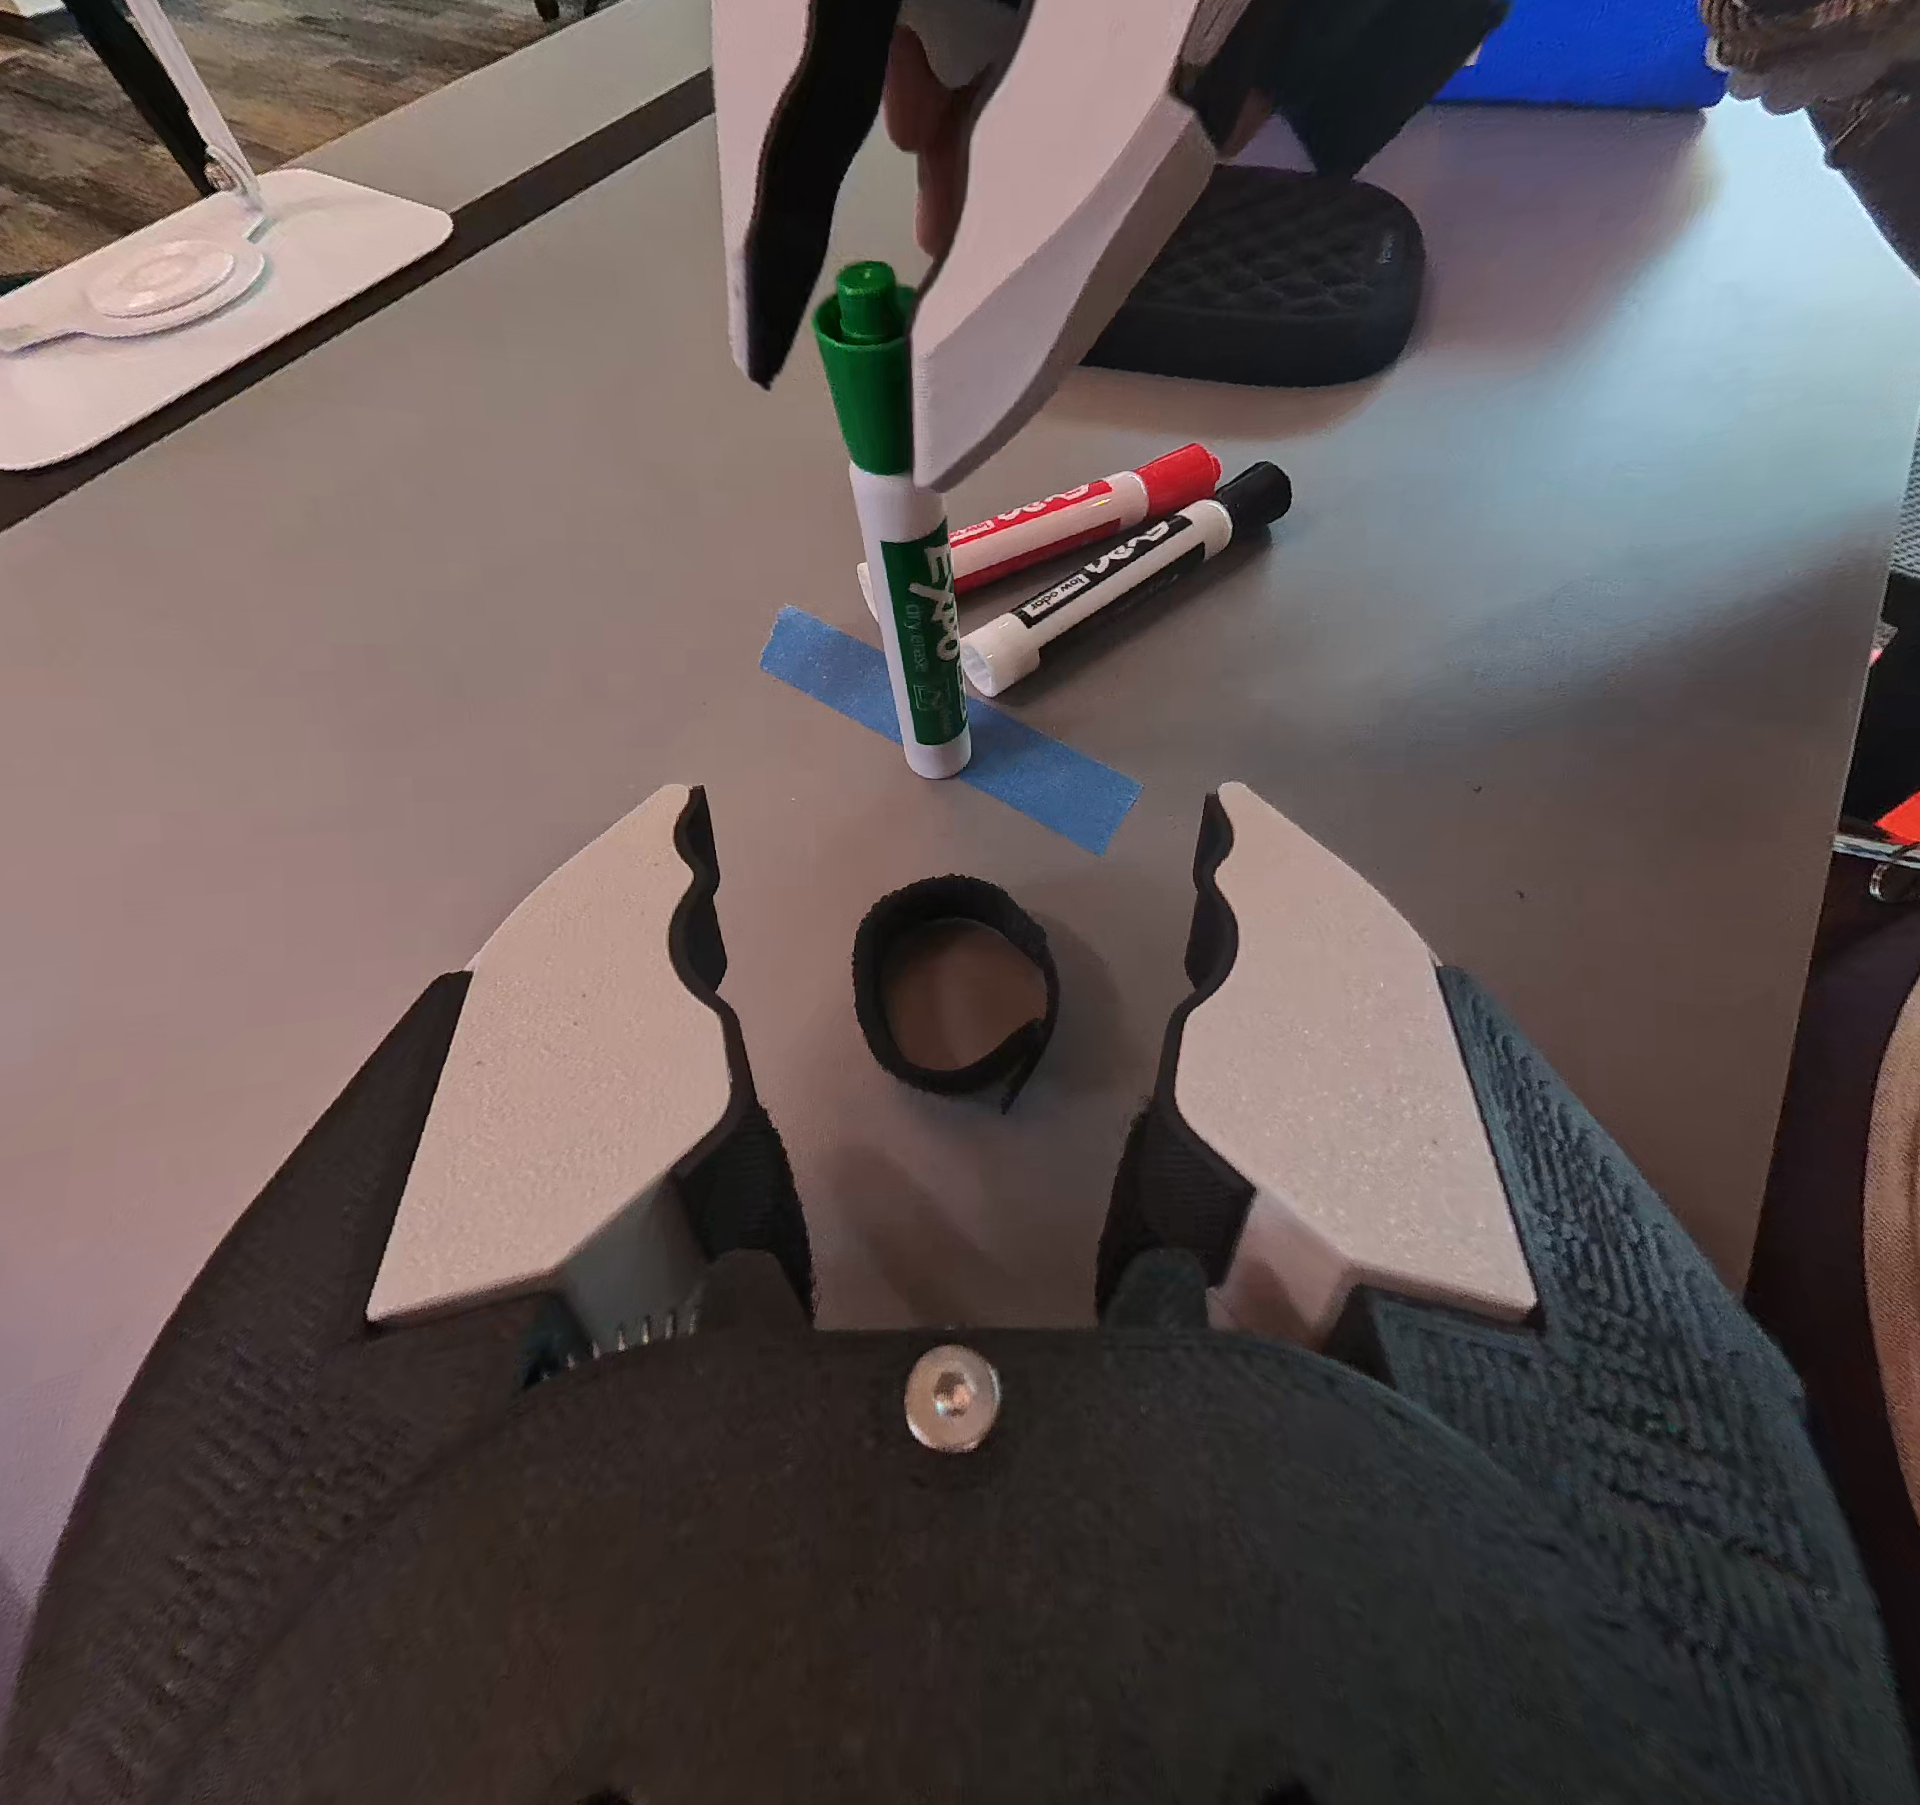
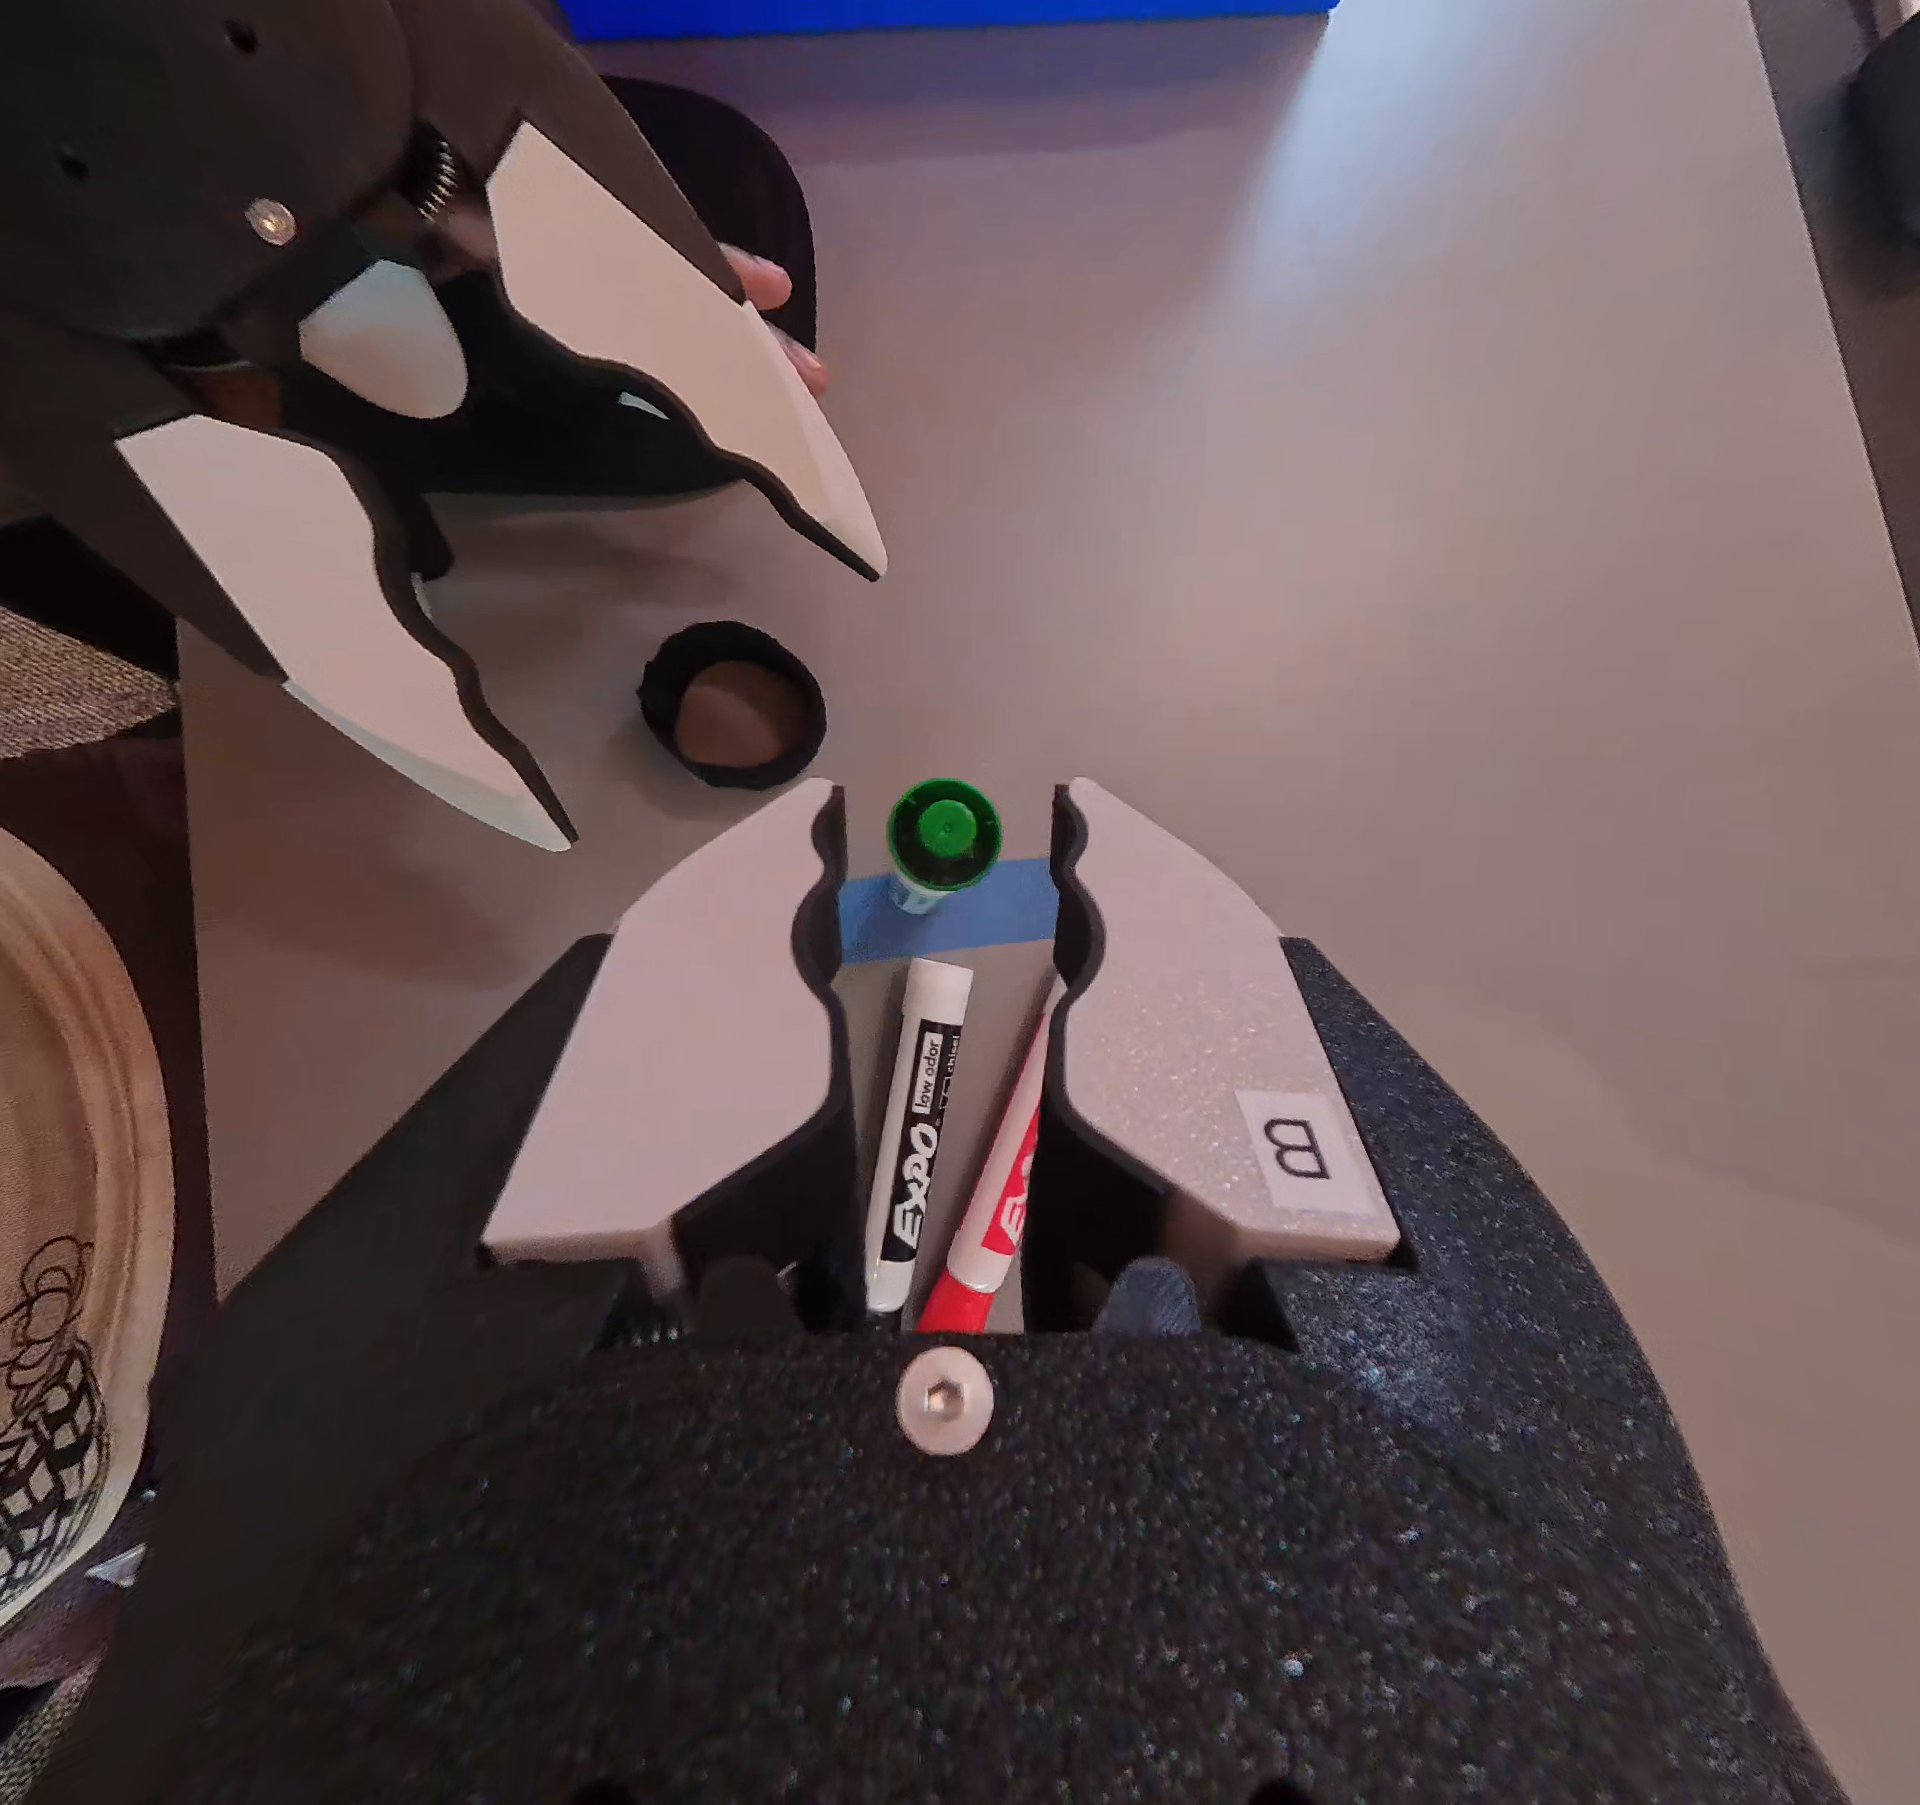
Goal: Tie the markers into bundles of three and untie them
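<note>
Item: green dry-erase marker (image 1: 914,550), standing upright, cap up, its base on a strip of blue tape (image 1: 1049,779) on the grey table (image 1: 416,675). Right gripper (image 2: 943,820) directly above it, fingers released, a clear gap between each pad and the green cap. Item: black marker (image 1: 1127,576) and red marker (image 1: 1081,508), lying side by side at the green marker's 2 o'clock in the left wrist view, touching near their white ends. Item: black hook-and-loop strap (image 1: 954,992), closed into a ring, lying loose between the fingers of the left gripper (image 1: 956,882), which are spread wide and touch nothing.
</note>
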Available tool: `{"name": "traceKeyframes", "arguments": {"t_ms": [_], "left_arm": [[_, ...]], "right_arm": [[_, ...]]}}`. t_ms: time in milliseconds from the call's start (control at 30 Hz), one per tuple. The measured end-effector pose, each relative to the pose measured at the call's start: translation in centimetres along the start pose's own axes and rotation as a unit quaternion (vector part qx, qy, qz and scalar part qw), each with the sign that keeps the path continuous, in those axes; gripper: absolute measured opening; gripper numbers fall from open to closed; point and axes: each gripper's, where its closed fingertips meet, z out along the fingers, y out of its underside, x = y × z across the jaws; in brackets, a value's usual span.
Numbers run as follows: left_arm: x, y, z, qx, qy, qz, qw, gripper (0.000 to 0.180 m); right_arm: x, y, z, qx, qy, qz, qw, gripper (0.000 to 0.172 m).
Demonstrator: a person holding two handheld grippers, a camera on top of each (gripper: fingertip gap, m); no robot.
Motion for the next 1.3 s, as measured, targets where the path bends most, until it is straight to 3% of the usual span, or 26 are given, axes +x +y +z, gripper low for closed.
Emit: {"name": "traceKeyframes", "arguments": {"t_ms": [200,333,467,600,733,1000,1167,1300], "left_arm": [[0.1,-0.4,-0.2,0.006,-0.004,0.001,1.000,0.088],[0.4,-1.4,-0.8,0.030,-0.023,0.024,0.999,0.086],[1.6,-3.1,-1.5,0.083,-0.042,0.077,0.993,0.072],[4.1,-5.2,-1.8,0.137,-0.021,0.126,0.982,0.061],[5.7,-5.2,-0.1,0.117,0.013,0.130,0.985,0.056],[8.3,-4.0,4.7,0.043,0.019,0.226,0.973,0.054],[7.3,-3.6,6.7,0.012,-0.059,0.273,0.960,0.053],[9.2,-3.8,6.9,0.036,-0.016,0.251,0.967,0.021]], "right_arm": [[-0.3,0.7,-2.5,0.035,-0.006,0.015,0.999,0.054],[-1.2,6.4,-4.6,0.047,-0.012,0.037,0.998,0.041],[-3.0,13.6,-3.4,0.014,-0.015,0.054,0.998,0.039],[-3.0,15.4,-2.8,0.024,0.027,0.040,0.999,0.030],[-2.6,17.0,-1.8,-0.023,0.038,0.029,0.999,0.020],[-4.2,14.4,-5.1,-0.019,0.000,-0.007,1.000,0.019],[-6.3,10.5,-7.9,-0.004,-0.034,-0.044,0.998,0.019],[-7.2,7.3,-9.3,0.059,-0.041,-0.057,0.996,0.019]]}}
